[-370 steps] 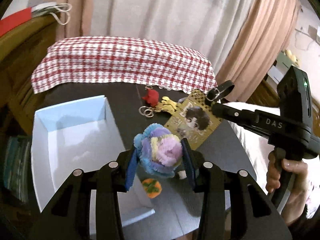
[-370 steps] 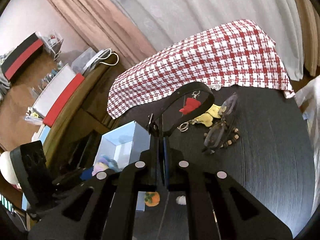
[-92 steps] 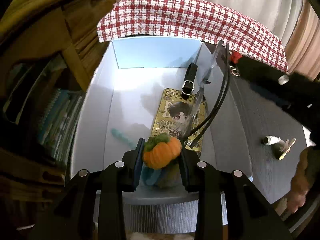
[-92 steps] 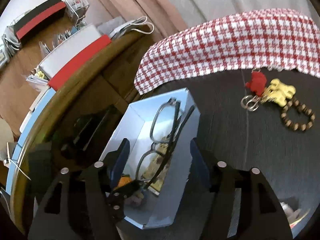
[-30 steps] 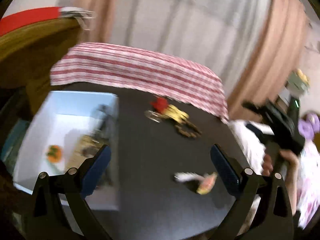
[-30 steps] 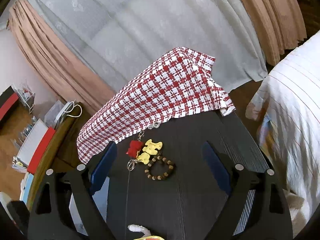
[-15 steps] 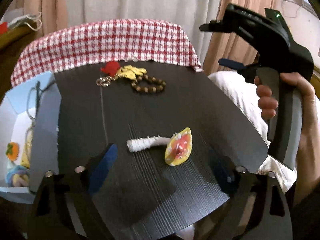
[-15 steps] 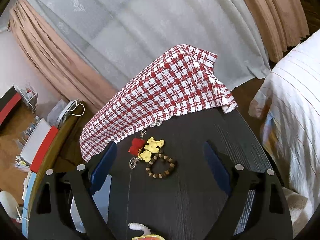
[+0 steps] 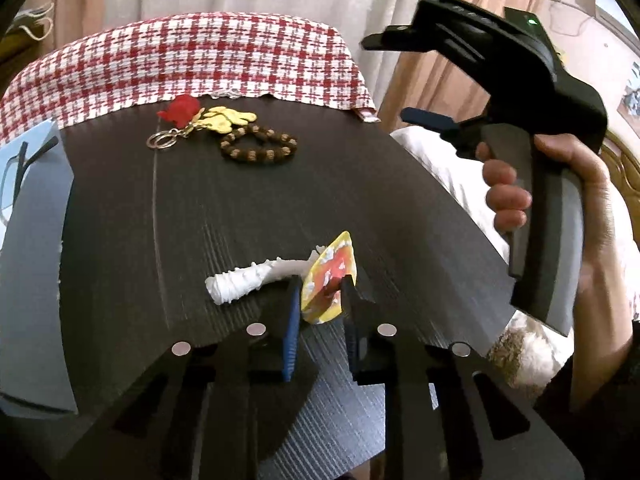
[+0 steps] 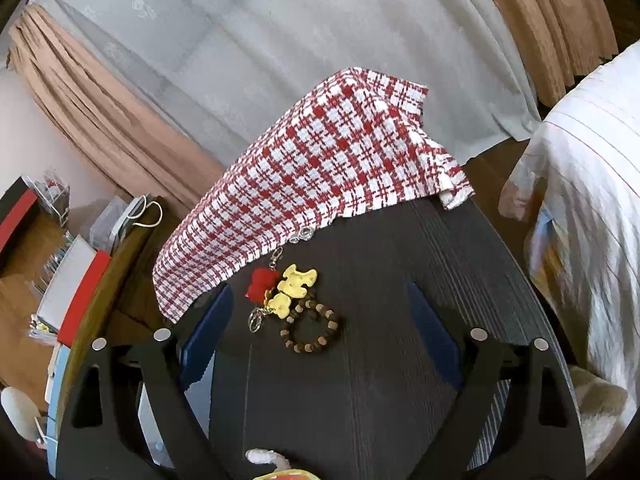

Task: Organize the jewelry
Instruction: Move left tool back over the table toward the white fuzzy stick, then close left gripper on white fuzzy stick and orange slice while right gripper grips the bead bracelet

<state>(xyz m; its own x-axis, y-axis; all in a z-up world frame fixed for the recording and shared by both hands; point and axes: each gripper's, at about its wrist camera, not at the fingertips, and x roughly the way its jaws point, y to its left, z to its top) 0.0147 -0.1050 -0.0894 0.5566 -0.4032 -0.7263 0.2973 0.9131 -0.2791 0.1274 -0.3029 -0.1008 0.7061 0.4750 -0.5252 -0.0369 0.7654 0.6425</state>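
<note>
On the dark desk (image 9: 168, 216), the left tongs (image 9: 320, 308) pinch a yellow-and-red charm (image 9: 330, 280) with a white stem. The beaded bracelet (image 10: 311, 330) and keychain (image 10: 280, 286) are not yet collected. The right tongs (image 10: 318, 336) hover spread wide above them. Glasses (image 9: 16, 168) already sit in the blue box (image 9: 34, 240).

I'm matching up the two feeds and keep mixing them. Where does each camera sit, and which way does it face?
Left wrist: rides the left gripper, low over the dark table, jaws closed around the yellow flower pick; the right hand shows too.
Right wrist: rides the right gripper, higher, looking down toward the checked cloth, fingers wide apart.
Shared: bead bracelet and keychain charms.
</note>
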